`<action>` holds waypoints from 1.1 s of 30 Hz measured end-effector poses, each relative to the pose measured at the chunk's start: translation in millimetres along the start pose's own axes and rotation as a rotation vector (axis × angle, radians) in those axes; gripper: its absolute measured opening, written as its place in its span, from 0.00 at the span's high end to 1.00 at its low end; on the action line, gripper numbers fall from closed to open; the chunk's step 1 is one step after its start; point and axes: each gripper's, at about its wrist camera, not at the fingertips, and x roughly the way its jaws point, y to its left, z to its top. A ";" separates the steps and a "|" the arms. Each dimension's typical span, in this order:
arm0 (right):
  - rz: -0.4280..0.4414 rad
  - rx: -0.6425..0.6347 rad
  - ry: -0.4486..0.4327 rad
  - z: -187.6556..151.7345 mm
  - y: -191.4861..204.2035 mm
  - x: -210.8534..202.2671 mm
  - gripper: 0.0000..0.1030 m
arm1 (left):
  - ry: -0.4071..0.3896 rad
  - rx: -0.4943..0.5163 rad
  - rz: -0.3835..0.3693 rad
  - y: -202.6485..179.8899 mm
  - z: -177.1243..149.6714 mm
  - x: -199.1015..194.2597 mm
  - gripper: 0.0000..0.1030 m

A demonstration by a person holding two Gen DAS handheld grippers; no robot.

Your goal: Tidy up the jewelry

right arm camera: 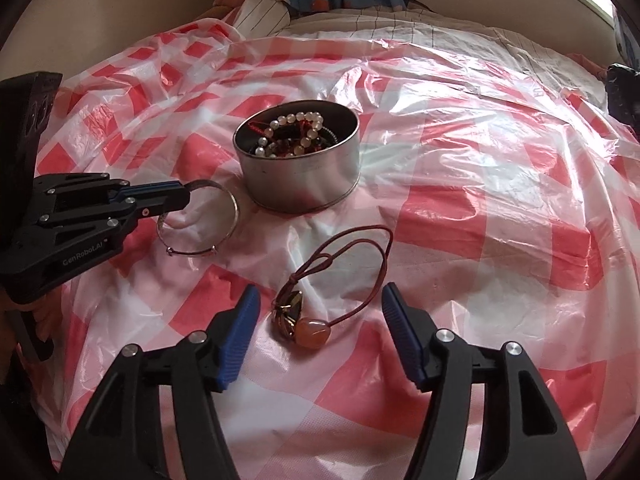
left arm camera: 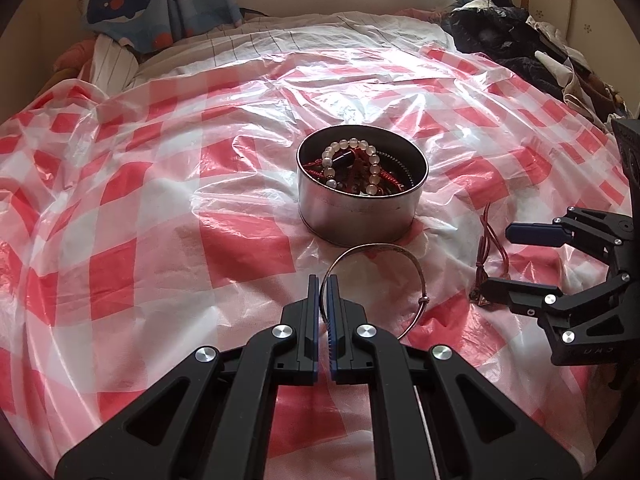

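Left gripper (left arm camera: 324, 290): fingers clamped on silver bangle (left arm camera: 380, 276), just beside round tin (left arm camera: 360, 212) holding beaded bracelets (left arm camera: 352, 164). Right gripper (right arm camera: 320, 332): fingers spread wide around red cord pendant necklace (right arm camera: 308, 320), lying on checked plastic sheet (right arm camera: 500, 200) over bed

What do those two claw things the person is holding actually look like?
Both are matte black plastic linkages with round silver screws at the joints. The left gripper and right gripper each end in two flat fingers faced with ribbed blue pads. White "GenRobot.AI" lettering marks the left one's side. No cables show.
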 end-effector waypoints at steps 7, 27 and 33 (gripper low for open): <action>-0.015 0.009 0.015 2.7 0.6 14.3 0.42 | 0.018 0.006 0.004 -2.4 -1.6 5.9 0.96; 0.045 -0.083 -0.208 19.3 24.1 -34.5 0.92 | -0.086 -0.054 -0.062 -1.6 17.5 -20.0 0.96; 0.053 -0.100 -0.256 43.1 27.5 -41.7 0.92 | -0.115 -0.085 -0.071 1.4 43.5 -18.1 0.97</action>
